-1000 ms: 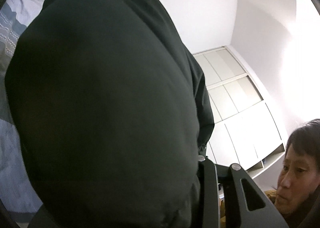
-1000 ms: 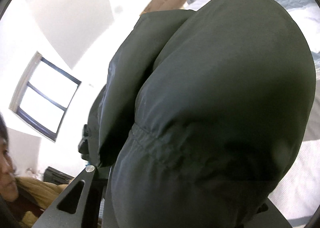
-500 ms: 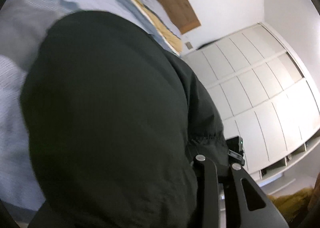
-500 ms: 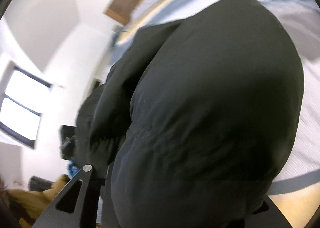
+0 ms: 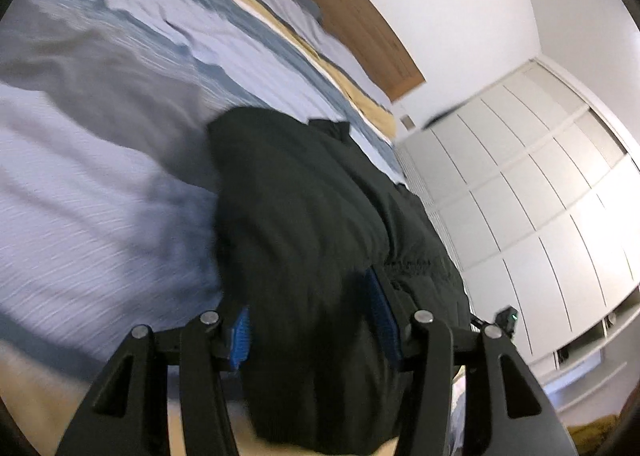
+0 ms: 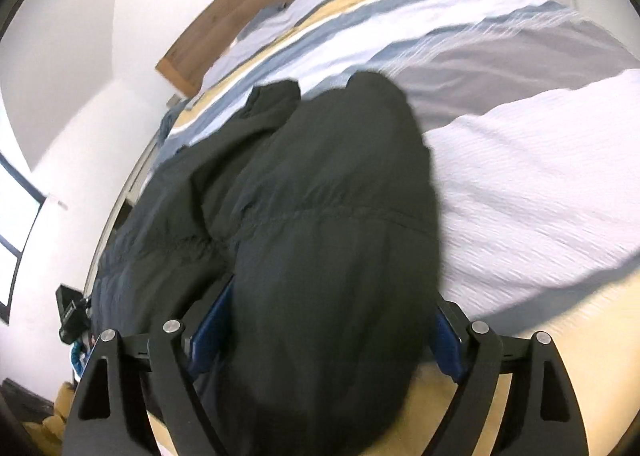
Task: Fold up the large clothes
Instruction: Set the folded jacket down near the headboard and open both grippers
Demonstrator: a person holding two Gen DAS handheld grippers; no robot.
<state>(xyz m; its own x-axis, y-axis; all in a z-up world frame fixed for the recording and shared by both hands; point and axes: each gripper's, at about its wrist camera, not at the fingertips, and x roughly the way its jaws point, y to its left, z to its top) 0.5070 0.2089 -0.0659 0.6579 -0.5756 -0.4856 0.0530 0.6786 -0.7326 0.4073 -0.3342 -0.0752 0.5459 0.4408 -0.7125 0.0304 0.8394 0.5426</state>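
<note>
1. Left wrist view: the left tool has its blue-padded fingers spread wide, the dark green padded jacket bulging between them.
2. That jacket lies on the bed's striped blue, white and yellow quilt, near white wardrobe doors.
3. Right wrist view: the right tool likewise stands spread around the jacket, below the wooden headboard.

Matt dark cloth jacket on ribbed bedspread

Bedroom: striped bed, headboard, wardrobe.
</note>
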